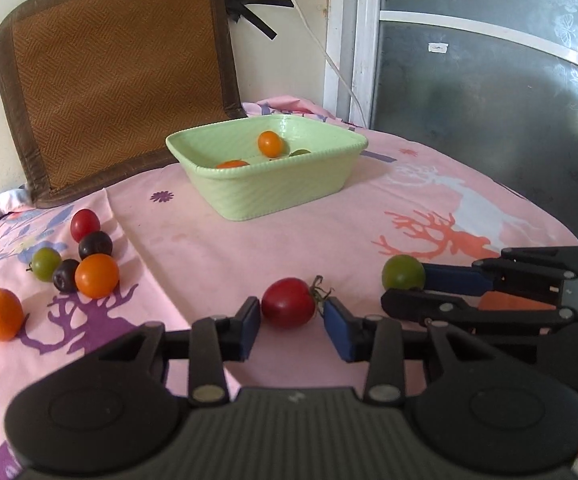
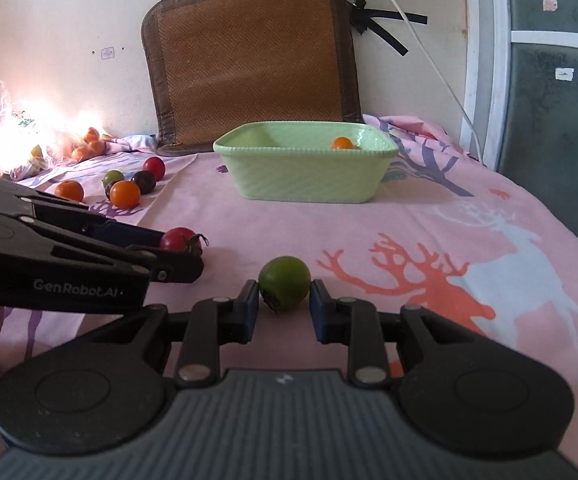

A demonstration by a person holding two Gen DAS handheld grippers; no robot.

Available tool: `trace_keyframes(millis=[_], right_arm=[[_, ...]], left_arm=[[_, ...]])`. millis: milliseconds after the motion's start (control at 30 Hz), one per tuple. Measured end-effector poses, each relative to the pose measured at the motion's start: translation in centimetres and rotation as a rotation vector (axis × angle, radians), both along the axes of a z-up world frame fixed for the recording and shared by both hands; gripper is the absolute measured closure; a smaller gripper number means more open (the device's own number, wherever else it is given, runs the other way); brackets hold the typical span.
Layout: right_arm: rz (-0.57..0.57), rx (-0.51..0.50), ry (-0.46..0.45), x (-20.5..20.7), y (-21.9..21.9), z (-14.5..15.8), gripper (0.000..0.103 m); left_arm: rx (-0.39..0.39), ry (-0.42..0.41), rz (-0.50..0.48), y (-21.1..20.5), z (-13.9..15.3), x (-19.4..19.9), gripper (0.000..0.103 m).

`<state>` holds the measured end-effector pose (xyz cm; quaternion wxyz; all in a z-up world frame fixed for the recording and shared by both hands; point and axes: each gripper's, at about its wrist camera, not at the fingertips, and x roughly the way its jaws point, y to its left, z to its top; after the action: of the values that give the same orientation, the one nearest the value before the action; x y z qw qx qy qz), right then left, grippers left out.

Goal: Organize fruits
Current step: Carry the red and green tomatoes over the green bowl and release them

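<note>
A light green basket (image 1: 273,196) (image 2: 309,184) stands mid-table with orange fruit (image 1: 270,144) and a green one inside. My left gripper (image 1: 291,322) is open around a red tomato (image 1: 288,308) that lies on the pink cloth; small gaps show at both pads. My right gripper (image 2: 284,302) is open around a green tomato (image 2: 284,283), which also shows in the left wrist view (image 1: 403,273). Both fruits rest on the cloth. The left gripper's fingers and the red tomato (image 2: 179,240) show at the left of the right wrist view.
A cluster of loose fruits (image 1: 89,256) (image 2: 129,186) lies at the left, with an orange (image 1: 0,314) apart from it. A brown woven cushion (image 1: 117,80) leans on the back wall. A plastic bag with more fruit (image 2: 85,144) sits at the far left.
</note>
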<state>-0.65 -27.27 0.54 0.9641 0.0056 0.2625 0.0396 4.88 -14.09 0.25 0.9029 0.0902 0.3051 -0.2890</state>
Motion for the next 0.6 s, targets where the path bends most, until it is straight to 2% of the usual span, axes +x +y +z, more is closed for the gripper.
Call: trace_keyframes(millis=[200,333,433,500,600], right_arm=[[0.011,-0.006,-0.009,-0.04,-0.19,-0.03,0.071],[0.007,-0.011,-0.013,-0.23,-0.29,-0.08,0.071],[0.007,-0.014,-0.014,-0.19,-0.38,-0.11,0.071],[0.008,-0.009,-0.013,-0.17,-0.37,-0.16,0.072],[0.011,-0.01,-0.022,-0.08,-0.5,-0.03,0.073]], left_arm=[[0.014,0.004,0.01,0.01,0.14,-0.19,0.054],[0.024,-0.001,0.006,-0.14,0.11,-0.07,0.054],[0.032,-0.013,0.0,-0.42,-0.03,0.02,0.055],[0.033,-0.027,-0.01,-0.57,-0.06,0.08,0.068],[0.013,-0.014,-0.02,-0.66,0.38,0.8,0.069]])
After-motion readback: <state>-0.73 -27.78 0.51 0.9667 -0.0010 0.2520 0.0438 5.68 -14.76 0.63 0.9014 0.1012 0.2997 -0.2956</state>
